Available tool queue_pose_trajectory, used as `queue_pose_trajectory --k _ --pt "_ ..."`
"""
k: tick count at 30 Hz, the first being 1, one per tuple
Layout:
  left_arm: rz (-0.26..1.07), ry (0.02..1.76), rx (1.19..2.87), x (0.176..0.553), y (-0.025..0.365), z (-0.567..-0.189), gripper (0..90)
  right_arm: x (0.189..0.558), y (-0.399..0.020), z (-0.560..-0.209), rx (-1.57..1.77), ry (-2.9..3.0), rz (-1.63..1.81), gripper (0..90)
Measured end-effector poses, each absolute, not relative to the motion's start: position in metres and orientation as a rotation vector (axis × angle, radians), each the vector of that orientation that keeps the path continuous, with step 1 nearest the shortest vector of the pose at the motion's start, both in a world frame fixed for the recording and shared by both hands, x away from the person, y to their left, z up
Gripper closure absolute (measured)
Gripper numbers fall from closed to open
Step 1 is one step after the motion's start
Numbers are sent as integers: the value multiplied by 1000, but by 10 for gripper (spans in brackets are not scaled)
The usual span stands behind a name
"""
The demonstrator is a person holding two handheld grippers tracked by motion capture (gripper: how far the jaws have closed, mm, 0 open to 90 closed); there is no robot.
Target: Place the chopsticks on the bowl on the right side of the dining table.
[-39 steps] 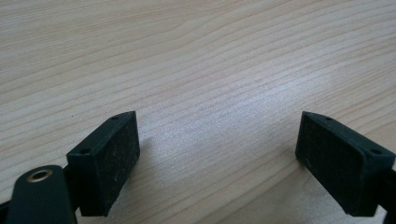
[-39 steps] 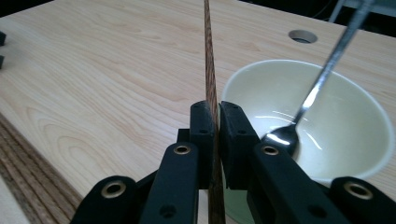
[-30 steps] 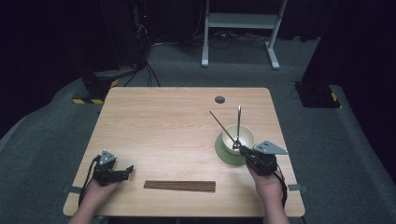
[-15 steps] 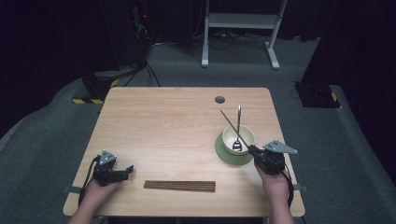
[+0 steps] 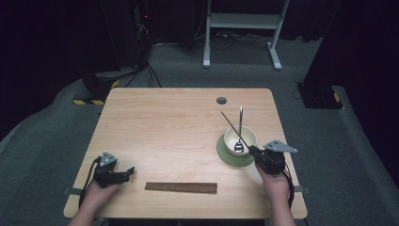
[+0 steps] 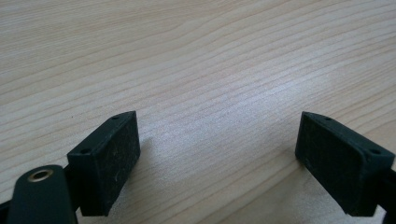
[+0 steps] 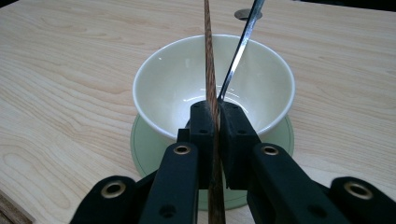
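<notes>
A cream bowl (image 5: 240,140) (image 7: 163,79) sits on a round green coaster (image 5: 226,157) (image 7: 144,144) at the table's right. A metal spoon (image 5: 240,117) (image 7: 243,42) leans in the bowl, handle pointing away from me. My right gripper (image 5: 254,151) (image 7: 214,109) is at the bowl's near rim, shut on a dark wooden chopstick (image 5: 230,122) (image 7: 208,56). The chopstick slants up over the bowl and crosses the spoon handle. My left gripper (image 5: 127,172) (image 6: 217,144) rests low over bare wood at the front left, open, with nothing between its jaws.
A flat row of dark wooden chopsticks (image 5: 181,188) lies near the table's front edge, between my two hands. A round cable hole (image 5: 221,100) (image 7: 247,13) lies beyond the bowl. Dark floor and a desk frame (image 5: 242,28) lie past the table.
My right hand has shifted a little to the right with the chopstick, whose far tip has swung right toward the spoon handle. The left gripper has stayed put.
</notes>
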State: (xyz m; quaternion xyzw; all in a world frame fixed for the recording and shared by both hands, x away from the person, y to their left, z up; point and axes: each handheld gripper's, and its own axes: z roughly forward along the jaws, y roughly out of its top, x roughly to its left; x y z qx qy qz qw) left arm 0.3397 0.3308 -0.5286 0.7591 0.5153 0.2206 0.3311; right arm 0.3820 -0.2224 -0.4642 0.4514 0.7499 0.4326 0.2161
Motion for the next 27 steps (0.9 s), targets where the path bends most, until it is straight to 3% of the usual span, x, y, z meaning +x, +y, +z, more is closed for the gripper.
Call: queue_pose_trajectory --k 27 --pt "580 1349 1984 339 331 -529 139 388 -216 -469 1260 2085 1199 838"
